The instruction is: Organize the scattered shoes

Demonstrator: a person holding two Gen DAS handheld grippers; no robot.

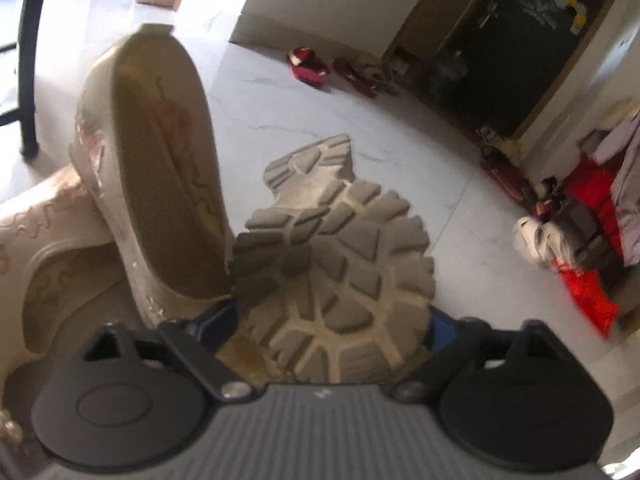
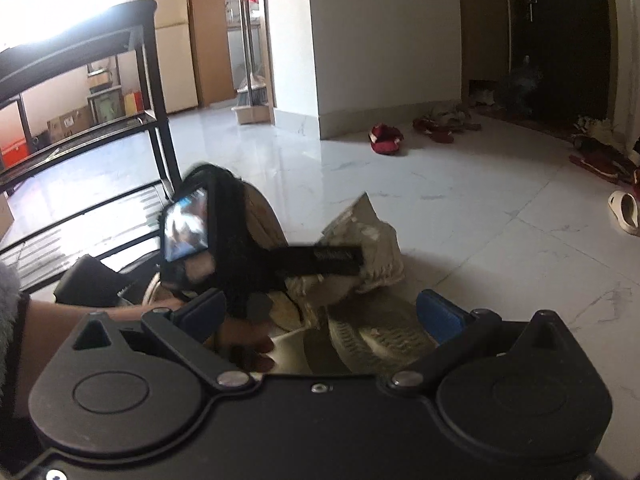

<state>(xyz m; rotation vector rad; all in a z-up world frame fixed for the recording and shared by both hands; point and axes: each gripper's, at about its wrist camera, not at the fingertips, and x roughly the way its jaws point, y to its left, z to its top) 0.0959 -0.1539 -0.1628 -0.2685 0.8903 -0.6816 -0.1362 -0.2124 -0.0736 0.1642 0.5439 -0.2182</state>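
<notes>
A chunky sneaker (image 1: 336,280) is showing its grey lugged sole to the left wrist camera, pale rubber between the tread blocks, tilted up off the white marble floor (image 1: 360,120). The left gripper (image 1: 328,320) is clamping it, its blue fingers (image 1: 212,320) pressing on either side of the sole. Just beside it on the left, a beige slipper (image 1: 160,184) with faint red markings is standing on edge, leaning against its mate (image 1: 48,232).

The right wrist view is showing what the left one is not: the other gripper's black body with a small screen (image 2: 186,226) reaching across that sneaker (image 2: 364,240), a black shoe rack (image 2: 100,128) at left, and a cream slipper (image 2: 624,212) lying alone far right. Both views are catching a red slipper (image 2: 386,138) well apart near the wall.

The right gripper (image 2: 320,316) is standing wide apart, its blue fingers (image 2: 438,314) flanking a second treaded sole (image 2: 380,340); whether they are touching it cannot be told
</notes>
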